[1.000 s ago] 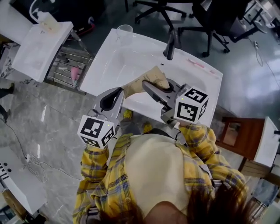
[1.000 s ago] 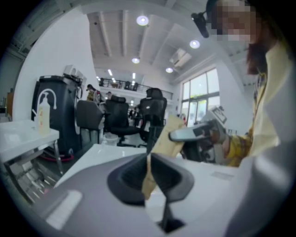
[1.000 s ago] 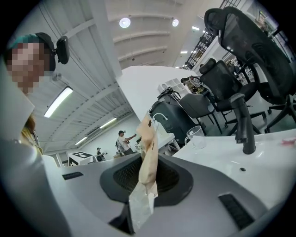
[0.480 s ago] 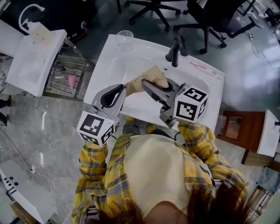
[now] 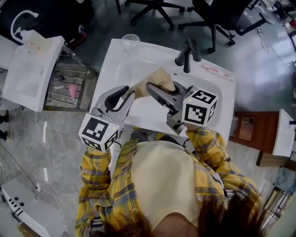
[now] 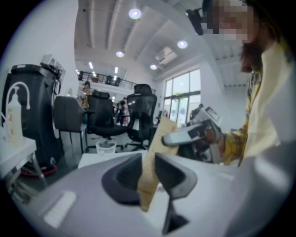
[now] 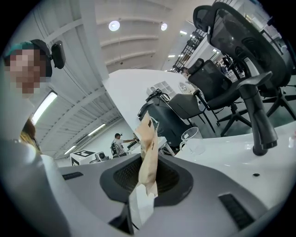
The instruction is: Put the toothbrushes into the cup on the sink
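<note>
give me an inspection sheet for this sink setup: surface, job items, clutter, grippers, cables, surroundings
surface: white sink, basin bare, dark faucet at the back
job's things: clear cup on the back left corner; brown paper packet held over the basin; slim pink item, maybe a toothbrush, on the right rim
clutter: nothing seen on the sink
grippers: right gripper shut on the packet; left gripper jaws have just been opening, apart with the packet between them
cables: loose cable on the floor, left
surroundings: office chairs, wire rack, wooden stand
</note>
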Available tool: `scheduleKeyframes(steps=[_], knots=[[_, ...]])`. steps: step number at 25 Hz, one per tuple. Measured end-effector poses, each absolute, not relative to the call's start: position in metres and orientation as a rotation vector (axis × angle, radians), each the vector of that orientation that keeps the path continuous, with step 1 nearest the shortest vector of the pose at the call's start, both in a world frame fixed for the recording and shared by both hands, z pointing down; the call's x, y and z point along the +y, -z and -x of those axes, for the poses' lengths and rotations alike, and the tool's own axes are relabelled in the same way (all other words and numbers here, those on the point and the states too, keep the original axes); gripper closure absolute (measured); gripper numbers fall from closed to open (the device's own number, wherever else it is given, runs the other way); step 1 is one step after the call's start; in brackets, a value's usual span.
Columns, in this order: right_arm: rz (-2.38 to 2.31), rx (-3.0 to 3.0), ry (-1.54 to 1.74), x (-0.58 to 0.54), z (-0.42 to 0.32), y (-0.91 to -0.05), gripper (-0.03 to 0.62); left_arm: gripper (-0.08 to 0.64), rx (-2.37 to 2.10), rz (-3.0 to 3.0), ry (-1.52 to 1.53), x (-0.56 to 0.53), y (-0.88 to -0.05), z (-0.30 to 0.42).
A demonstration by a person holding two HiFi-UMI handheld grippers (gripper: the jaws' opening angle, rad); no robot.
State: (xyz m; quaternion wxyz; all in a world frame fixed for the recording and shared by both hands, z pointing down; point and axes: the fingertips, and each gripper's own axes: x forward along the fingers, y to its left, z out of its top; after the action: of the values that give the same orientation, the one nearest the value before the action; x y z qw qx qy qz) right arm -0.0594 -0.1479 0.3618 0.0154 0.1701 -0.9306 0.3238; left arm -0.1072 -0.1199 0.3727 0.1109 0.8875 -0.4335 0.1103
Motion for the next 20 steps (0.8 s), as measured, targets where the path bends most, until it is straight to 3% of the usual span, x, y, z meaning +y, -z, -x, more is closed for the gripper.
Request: scheduleKeyframes(steps=[20], knots=[[-0.498,-2.883,-1.030,-0.152,0.063,-0.367,0.525,0.426,-0.842,-2.768,-0.482,-0.137,-0.387,0.087]])
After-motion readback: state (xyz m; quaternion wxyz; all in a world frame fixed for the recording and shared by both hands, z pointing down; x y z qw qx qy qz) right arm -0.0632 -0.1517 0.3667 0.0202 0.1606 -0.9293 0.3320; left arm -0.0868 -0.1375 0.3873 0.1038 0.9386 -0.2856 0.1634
